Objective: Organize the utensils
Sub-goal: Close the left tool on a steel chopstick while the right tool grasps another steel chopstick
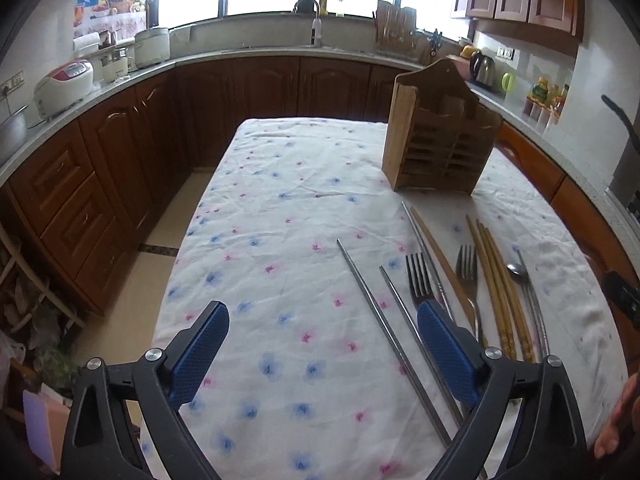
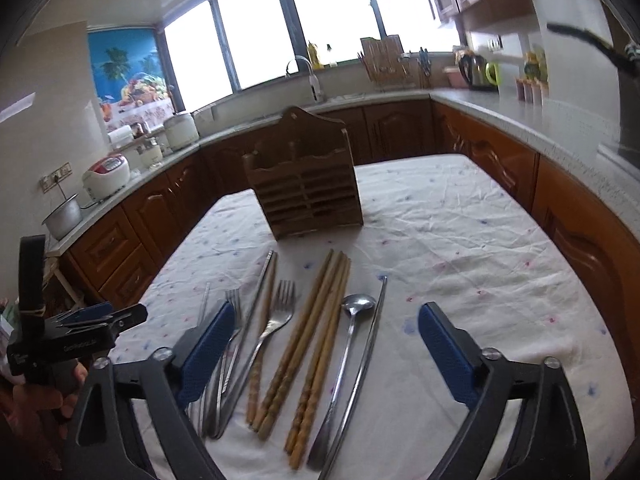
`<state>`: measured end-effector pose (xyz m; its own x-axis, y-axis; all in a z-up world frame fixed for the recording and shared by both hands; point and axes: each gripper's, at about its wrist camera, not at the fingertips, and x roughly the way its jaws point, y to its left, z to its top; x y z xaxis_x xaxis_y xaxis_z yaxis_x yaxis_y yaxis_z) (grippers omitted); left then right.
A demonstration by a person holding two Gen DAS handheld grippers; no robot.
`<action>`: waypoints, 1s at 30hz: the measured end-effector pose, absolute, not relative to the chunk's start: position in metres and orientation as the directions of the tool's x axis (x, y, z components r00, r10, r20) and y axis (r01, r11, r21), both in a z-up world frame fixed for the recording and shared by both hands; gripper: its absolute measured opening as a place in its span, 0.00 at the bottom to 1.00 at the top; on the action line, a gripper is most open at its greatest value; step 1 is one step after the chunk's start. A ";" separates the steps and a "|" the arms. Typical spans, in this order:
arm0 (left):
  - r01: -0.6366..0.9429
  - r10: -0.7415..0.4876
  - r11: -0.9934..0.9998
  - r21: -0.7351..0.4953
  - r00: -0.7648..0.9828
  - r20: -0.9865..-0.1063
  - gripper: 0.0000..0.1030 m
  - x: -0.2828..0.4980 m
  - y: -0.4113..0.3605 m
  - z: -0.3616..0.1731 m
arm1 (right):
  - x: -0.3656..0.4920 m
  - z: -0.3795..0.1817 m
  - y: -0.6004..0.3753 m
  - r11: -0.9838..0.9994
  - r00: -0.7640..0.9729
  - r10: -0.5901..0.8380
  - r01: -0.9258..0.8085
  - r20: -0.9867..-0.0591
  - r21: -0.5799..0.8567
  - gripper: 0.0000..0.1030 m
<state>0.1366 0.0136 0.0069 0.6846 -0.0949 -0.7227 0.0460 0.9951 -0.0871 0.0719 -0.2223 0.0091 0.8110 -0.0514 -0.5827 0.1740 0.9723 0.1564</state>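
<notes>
Right wrist view shows both claws, right claw (image 2: 324, 344) and left claw (image 1: 323, 334), wide and empty above crowded chopsticks (image 2: 316, 344), forks (image 2: 276, 320) and spoon (image 2: 352, 332) lying before the wooden holder (image 2: 304, 196) on the tabletop (image 2: 460, 248); closing here risks pinching several utensils together.

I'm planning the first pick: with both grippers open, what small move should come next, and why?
Probably lower the right gripper onto the wooden chopsticks lying between its open jaws. Nothing is held yet, the holder stands empty-looking behind them, and the left gripper hovers over bare cloth beside the steel chopsticks.
</notes>
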 end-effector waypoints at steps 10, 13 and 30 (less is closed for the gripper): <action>0.081 -0.124 0.992 -0.094 0.584 -0.802 0.72 0.190 0.003 -0.008 | 0.125 -0.013 -0.263 0.949 0.721 -0.040 0.244 -0.692 0.199 0.51; 0.088 -0.112 0.993 -0.076 0.554 -0.825 0.64 0.210 -0.004 -0.016 | 0.139 -0.020 -0.270 0.948 0.690 -0.038 0.254 -0.723 0.193 0.46; 0.195 -0.067 0.980 0.037 0.501 -0.863 0.10 0.265 -0.043 -0.046 | 0.186 -0.059 -0.268 0.973 0.548 -0.134 0.230 -0.826 -0.005 0.07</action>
<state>0.2654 -0.0425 -0.0458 0.5011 -0.0669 -0.8628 0.1948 0.9801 0.0372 0.1863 -0.2676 -0.0592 0.5475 -0.1337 -0.8260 0.2300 0.9732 -0.0051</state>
